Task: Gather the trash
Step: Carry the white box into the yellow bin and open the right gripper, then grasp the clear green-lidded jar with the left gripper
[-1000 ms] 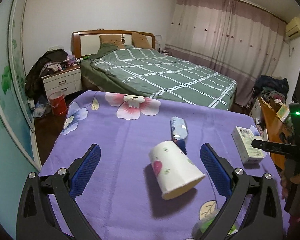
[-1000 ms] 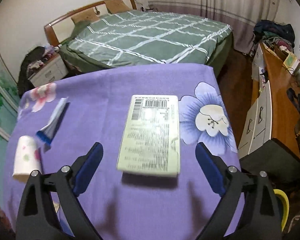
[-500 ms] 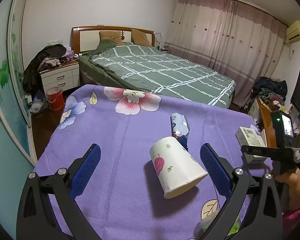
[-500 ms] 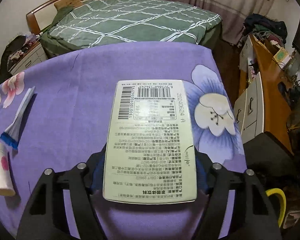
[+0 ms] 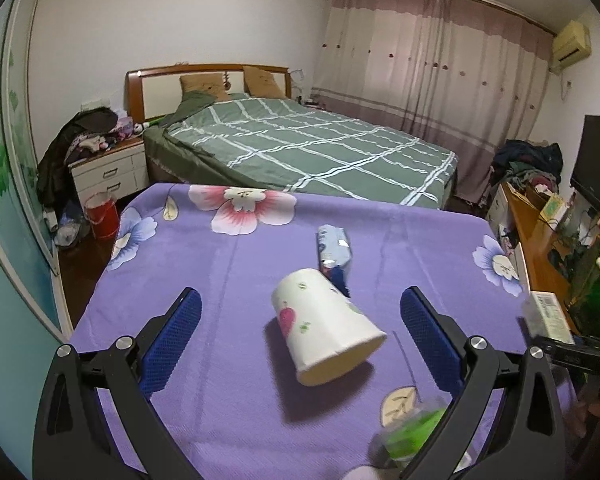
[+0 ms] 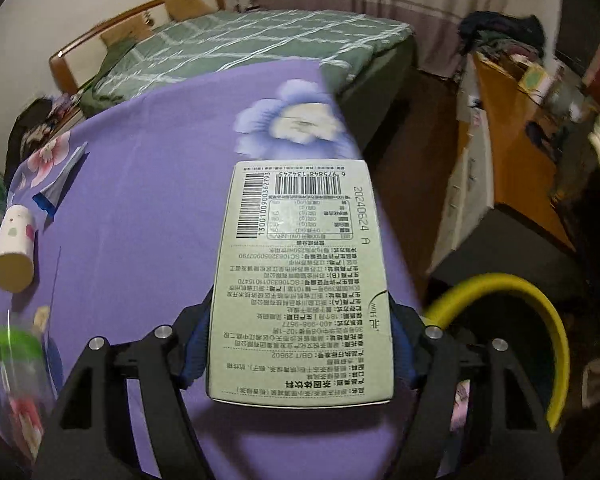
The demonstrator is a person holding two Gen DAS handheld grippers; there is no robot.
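My right gripper (image 6: pixel 298 344) is shut on a flat pale green box (image 6: pixel 300 276) with barcodes, lifted above the purple flowered table (image 6: pixel 140 200). The box also shows in the left wrist view (image 5: pixel 548 316) at the far right. My left gripper (image 5: pixel 300 336) is open above the table (image 5: pixel 220 280), its blue pads on either side of a white paper cup (image 5: pixel 324 328) lying on its side. A blue wrapper (image 5: pixel 334 252) lies just beyond the cup. The cup (image 6: pixel 12 252) and wrapper (image 6: pixel 60 184) also show at the left in the right wrist view.
A yellow-rimmed bin (image 6: pixel 500 332) stands on the floor right of the table. A clear bottle with a green label (image 5: pixel 412 436) lies near the table's front edge. A green bed (image 5: pixel 300 152) is behind, a wooden desk (image 6: pixel 512 128) at right.
My right gripper closed on the box, lifted it off the table and swung right toward the yellow bin. The left gripper stayed open over the cup.
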